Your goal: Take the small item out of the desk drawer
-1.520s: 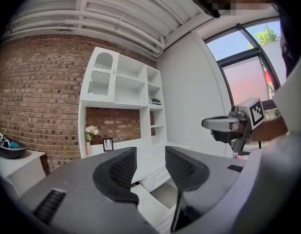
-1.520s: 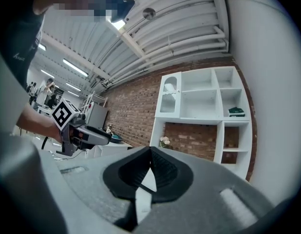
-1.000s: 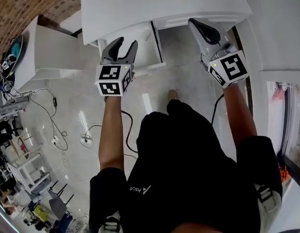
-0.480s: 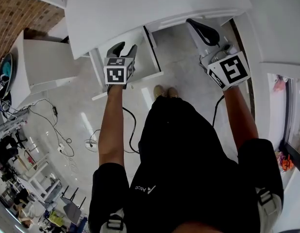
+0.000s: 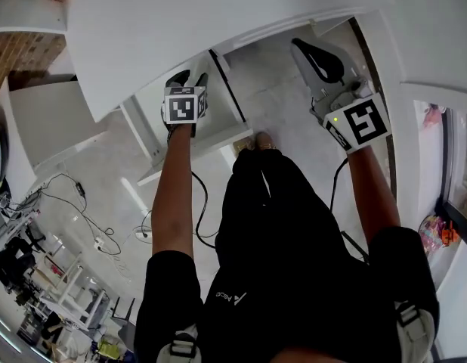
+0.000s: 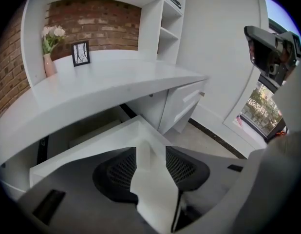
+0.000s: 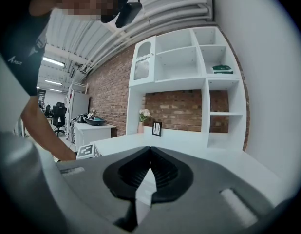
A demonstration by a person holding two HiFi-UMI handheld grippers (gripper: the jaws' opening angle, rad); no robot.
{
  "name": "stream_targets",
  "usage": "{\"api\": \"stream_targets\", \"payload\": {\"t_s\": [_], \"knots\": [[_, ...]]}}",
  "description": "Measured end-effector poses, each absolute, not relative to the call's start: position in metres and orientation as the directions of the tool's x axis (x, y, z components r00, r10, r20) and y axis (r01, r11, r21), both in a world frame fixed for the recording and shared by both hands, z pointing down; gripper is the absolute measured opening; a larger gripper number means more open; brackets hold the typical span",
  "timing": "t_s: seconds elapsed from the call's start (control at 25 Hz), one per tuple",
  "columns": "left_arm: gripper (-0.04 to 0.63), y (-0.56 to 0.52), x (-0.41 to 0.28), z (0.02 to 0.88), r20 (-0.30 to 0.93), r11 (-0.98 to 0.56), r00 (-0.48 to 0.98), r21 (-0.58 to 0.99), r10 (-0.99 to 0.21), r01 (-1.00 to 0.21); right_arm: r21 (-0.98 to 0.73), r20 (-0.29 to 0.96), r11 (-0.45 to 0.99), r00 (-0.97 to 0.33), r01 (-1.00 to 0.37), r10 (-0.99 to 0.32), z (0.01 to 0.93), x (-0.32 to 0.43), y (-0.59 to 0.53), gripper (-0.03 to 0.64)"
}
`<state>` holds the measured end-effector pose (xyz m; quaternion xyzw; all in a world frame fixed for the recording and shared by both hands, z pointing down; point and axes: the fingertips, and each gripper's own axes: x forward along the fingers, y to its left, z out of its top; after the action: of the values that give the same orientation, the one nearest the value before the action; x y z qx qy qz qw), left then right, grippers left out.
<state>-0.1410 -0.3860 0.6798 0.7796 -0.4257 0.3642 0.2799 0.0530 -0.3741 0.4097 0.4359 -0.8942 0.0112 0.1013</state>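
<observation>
A white drawer (image 5: 227, 119) stands pulled out under the white desk top (image 5: 218, 21). My left gripper (image 5: 187, 76) reaches over the drawer at the desk's edge. Its jaws are open, and in the left gripper view only the drawer's white rim (image 6: 92, 147) shows past the left gripper (image 6: 151, 152). No small item shows in any view, and the drawer's inside is hidden. My right gripper (image 5: 300, 45) hangs above the floor to the right of the drawer, shut and holding nothing. In its own view the right gripper (image 7: 150, 151) points over the desk toward the brick wall.
A vase of flowers (image 6: 49, 57) and a picture frame (image 6: 81, 52) stand on the desk. A closed drawer cabinet (image 6: 184, 104) sits under its right end. Wall shelves (image 7: 189, 72) rise behind. Cables (image 5: 75, 203) lie on the floor at left.
My left gripper has moved forward to the desk's edge over the drawer, and its jaws have narrowed. The right gripper has barely moved.
</observation>
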Motion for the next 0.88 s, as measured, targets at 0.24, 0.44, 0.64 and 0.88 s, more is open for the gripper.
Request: {"api": "stream_targets", "payload": {"t_s": [0.24,0.44,0.64,0.88], "knots": [[0.184,-0.406,-0.142,0.723,0.836,-0.471,0.347,0.122,-0.426,-0.874,0.048,0.222,0.586,-0.564,-0.809,-0.796,0.438,0.066,-0.386,0.0],[0.184,-0.411,-0.14,0.752,0.861,-0.47,0.322,0.112,-0.395,-0.876,0.043,0.244,0.571,-0.545,-0.82,-0.802,0.452,0.072,-0.389,0.0],[0.184,-0.412,-0.136,0.774,0.88,-0.472,0.305,0.108,-0.365,-0.875,0.028,0.259,0.559,-0.534,-0.829,-0.805,0.461,0.079,-0.388,0.0],[0.184,-0.415,-0.133,0.791,0.893,-0.483,0.292,0.099,-0.342,-0.87,0.016,0.27,0.554,-0.529,-0.833,-0.804,0.471,0.085,-0.385,0.001]]}}
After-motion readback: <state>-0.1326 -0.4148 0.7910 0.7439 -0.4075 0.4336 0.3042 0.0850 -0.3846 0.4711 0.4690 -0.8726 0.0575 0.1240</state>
